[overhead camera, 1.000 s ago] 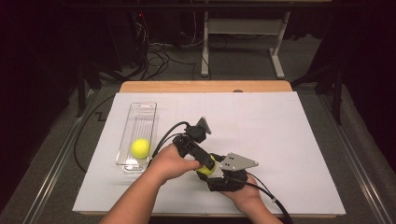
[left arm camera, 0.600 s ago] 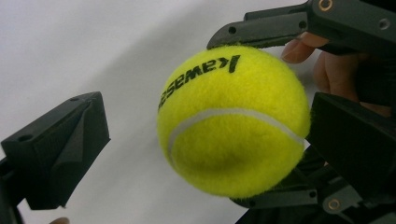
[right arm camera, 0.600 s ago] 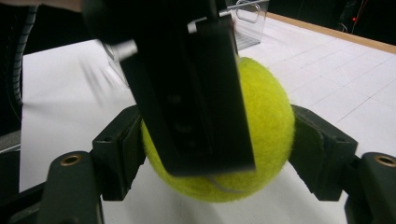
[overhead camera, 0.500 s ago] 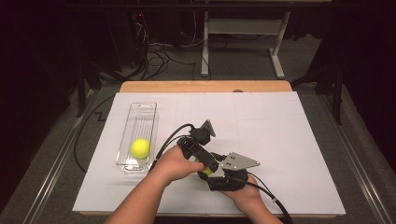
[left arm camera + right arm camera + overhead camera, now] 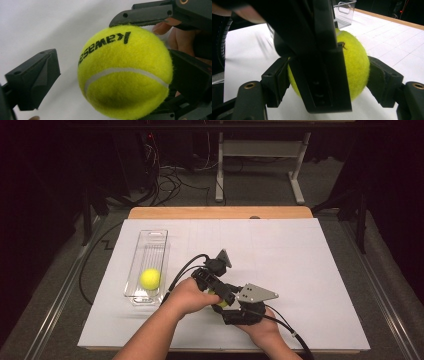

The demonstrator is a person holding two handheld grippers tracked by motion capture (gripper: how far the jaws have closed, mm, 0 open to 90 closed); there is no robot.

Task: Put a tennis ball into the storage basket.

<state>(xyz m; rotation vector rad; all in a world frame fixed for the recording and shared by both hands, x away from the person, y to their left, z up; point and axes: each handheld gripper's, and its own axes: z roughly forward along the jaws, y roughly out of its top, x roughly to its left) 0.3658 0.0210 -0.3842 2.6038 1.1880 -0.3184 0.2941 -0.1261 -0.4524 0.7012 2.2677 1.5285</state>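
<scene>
A yellow tennis ball point(image 5: 355, 62) sits between the pads of my right gripper point(image 5: 330, 81), which is shut on it just above the white table cover. In the high view both hands meet at the front middle, where a sliver of the ball point(image 5: 221, 303) shows between them. My left gripper point(image 5: 115, 75) straddles the same ball point(image 5: 125, 72) crosswise. Its jaws have just been closing. Its left jaw still stands apart from the felt, and its right jaw is at the ball's side. One left jaw crosses in front of the ball in the right gripper view.
A clear plastic tray point(image 5: 152, 236) lies at the left of the table with a second yellow ball point(image 5: 150, 278) in its near end. White paper point(image 5: 300, 255) covers the table, and cables trail from both grippers toward the front edge.
My left hand has edged slightly right toward the right gripper and now covers more of the held ball. The right hand has kept still.
</scene>
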